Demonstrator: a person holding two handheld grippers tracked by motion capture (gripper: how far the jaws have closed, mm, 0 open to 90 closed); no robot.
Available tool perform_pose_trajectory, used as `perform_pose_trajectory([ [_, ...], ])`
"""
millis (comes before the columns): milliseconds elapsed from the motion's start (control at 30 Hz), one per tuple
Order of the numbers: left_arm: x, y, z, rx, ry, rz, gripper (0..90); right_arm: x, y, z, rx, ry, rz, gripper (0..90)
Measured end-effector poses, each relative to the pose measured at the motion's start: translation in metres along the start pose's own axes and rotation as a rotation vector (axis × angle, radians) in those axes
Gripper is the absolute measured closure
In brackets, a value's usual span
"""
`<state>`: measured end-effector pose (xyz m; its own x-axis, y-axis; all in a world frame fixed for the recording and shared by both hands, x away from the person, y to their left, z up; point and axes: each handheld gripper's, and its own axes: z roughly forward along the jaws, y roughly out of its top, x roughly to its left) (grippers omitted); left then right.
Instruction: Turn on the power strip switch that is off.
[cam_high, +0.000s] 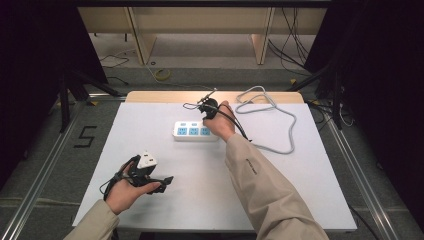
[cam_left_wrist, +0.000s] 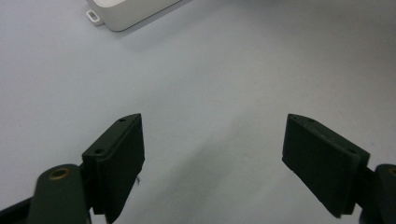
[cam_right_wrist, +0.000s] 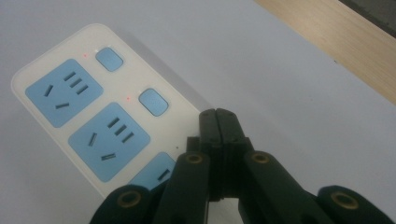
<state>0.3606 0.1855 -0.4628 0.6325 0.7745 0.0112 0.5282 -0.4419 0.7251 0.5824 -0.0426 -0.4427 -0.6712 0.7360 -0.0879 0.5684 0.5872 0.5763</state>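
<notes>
The white power strip (cam_right_wrist: 93, 116) lies at the far middle of the table (cam_high: 165, 200). The right hand-held gripper (cam_right_wrist: 218, 114), jaws pressed together and empty, hovers over its third switch; likely press straight down, gently. The left hand-held gripper (cam_left_wrist: 212, 158) waits wide apart, near left

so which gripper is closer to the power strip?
Right. The right gripper, jaws shut, sits over the power strip at its third switch end. The left gripper, jaws open, hovers above the bare table, well short of it.

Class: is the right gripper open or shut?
Shut: the right gripper has its two black fingers pressed together, empty, over the white three-socket power strip.
</notes>
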Motion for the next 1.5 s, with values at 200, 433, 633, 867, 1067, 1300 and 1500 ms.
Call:
perform_pose_trajectory([
  [200, -0.0001, 0.0, 0.0001, 0.001, 0.001, 0.001, 20.8, 0.0017, 0.0002, 0.0016, 0.001, 0.009, 0.001, 90.0],
  [433, -0.0002, 0.0, 0.0002, 0.0, 0.0, 0.001, 20.8, 0.0016, 0.002, 0.0014, 0.02, 0.006, -0.008, 90.0],
  [633, -0.0006, 0.0001, 0.0001, 0.002, 0.004, 0.003, 20.8, 0.0037, 0.0026, 0.002, 0.031, -0.001, -0.021, 90.0],
  [867, -0.0009, 0.0002, 0.0, 0.003, 0.004, 0.005, 20.8, 0.0034, 0.0017, 0.0026, 0.027, 0.002, -0.008, 90.0],
  [1067, -0.0015, 0.0002, 0.0003, 0.004, 0.002, 0.005, 20.8, 0.0038, 0.0008, 0.0033, 0.024, -0.004, -0.006, 90.0],
  [1300, -0.0019, 0.0006, 0.0006, 0.006, 0.001, 0.006, 20.8, 0.0046, 0.0005, 0.0035, 0.027, -0.008, -0.005, 90.0],
  [1500, -0.0022, 0.0008, 0.0007, 0.006, 0.0, 0.01, 20.8, 0.0052, 0.0002, 0.0041, 0.026, -0.012, 0.0, 90.0],
])
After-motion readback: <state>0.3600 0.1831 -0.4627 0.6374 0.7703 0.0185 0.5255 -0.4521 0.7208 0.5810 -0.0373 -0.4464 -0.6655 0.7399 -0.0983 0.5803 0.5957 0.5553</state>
